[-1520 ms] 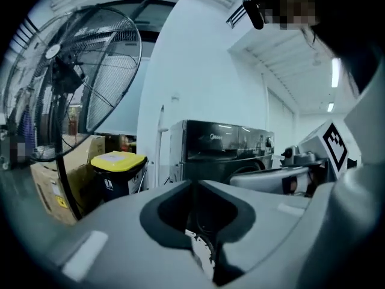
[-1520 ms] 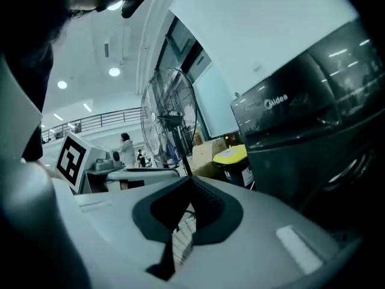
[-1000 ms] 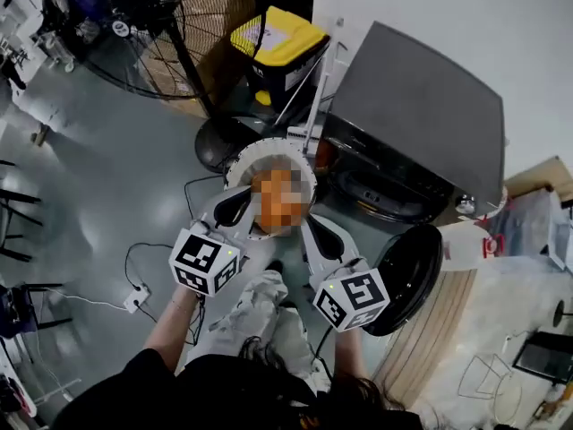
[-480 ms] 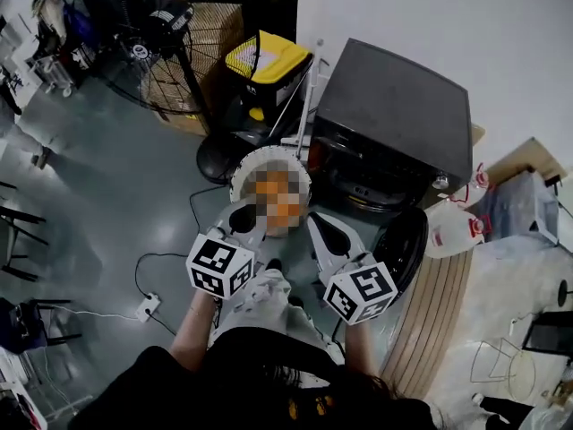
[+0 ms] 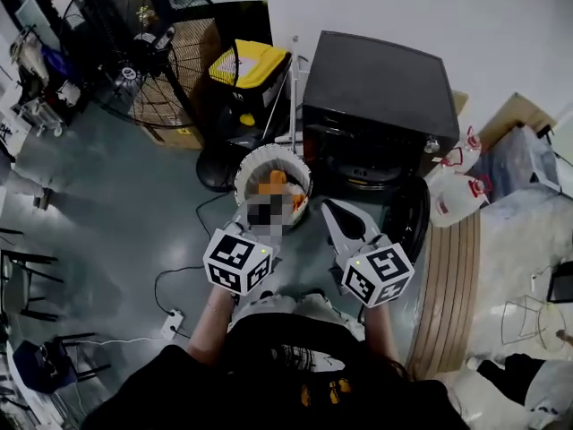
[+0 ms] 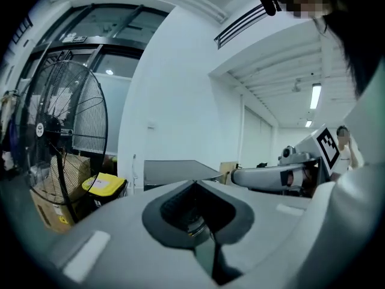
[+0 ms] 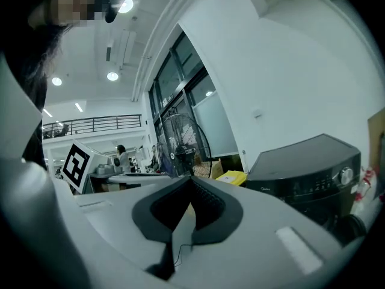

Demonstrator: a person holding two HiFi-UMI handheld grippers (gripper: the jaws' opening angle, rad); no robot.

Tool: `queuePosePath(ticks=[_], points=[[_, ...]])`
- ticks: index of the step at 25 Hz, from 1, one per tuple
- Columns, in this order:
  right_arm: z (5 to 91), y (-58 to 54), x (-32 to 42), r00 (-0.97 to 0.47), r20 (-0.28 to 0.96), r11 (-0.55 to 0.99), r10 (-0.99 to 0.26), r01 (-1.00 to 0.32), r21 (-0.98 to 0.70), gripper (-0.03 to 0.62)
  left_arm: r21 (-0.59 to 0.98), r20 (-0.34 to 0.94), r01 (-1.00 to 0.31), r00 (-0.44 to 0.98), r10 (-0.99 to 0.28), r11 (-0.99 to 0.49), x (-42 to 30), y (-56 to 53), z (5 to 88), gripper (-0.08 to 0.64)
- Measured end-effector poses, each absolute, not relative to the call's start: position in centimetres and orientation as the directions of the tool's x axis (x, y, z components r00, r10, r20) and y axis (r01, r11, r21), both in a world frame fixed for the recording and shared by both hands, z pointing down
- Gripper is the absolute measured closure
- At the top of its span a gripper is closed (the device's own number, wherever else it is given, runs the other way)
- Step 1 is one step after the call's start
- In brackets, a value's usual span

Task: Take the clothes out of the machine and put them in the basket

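Note:
The black washing machine [image 5: 376, 97] stands against the white wall, its round door [image 5: 410, 224] swung open to the right. Its drum's inside is hidden from the head view. Left of it on the floor sits the white basket [image 5: 255, 161] with orange clothes [image 5: 277, 183] in it. My left gripper [image 5: 245, 215] hovers over the basket's near rim, jaws together and holding nothing. My right gripper [image 5: 331, 206] points at the floor between basket and door, also shut and empty. In the gripper views, the left gripper [image 6: 195, 184] and right gripper [image 7: 191, 180] face the machine [image 6: 174, 170] [image 7: 310, 164].
A large standing fan [image 5: 134, 43] and a black bin with a yellow lid [image 5: 260, 65] stand behind the basket. Two white jugs [image 5: 457, 195] and a slatted wooden board [image 5: 452, 285] lie right of the door. A power strip [image 5: 172, 322] and cable lie on the floor at left.
The person has risen and stepped back, so the head view is higher and shows more floor. Both grippers have drawn back from the basket. The orange clothes stay in it.

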State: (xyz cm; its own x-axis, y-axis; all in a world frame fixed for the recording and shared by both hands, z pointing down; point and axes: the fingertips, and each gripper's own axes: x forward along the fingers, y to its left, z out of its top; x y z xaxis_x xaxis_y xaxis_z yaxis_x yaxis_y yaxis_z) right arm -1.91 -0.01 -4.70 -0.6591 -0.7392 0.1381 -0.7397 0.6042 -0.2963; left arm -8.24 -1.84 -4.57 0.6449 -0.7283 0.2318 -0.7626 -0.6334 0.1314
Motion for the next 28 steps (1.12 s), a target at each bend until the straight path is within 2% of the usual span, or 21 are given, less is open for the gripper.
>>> queuePosePath(ticks=[9, 28], points=[[-5.4, 2.3, -4.9, -0.568, 0.127, 0.520, -0.813, -0.807, -0.280, 0.578, 0.120, 0.219, -0.657, 0.749, -0.626, -0.744, -9.9, 0.9, -5.7, 0.552], [-4.8, 4.9, -7.3, -0.473, 0.135, 0.428, -0.871, -0.864, -0.265, 0.575, 0.144, 0.203, -0.580, 0.811, -0.549, -0.802, -12.5, 3.3, -4.8, 0.552]])
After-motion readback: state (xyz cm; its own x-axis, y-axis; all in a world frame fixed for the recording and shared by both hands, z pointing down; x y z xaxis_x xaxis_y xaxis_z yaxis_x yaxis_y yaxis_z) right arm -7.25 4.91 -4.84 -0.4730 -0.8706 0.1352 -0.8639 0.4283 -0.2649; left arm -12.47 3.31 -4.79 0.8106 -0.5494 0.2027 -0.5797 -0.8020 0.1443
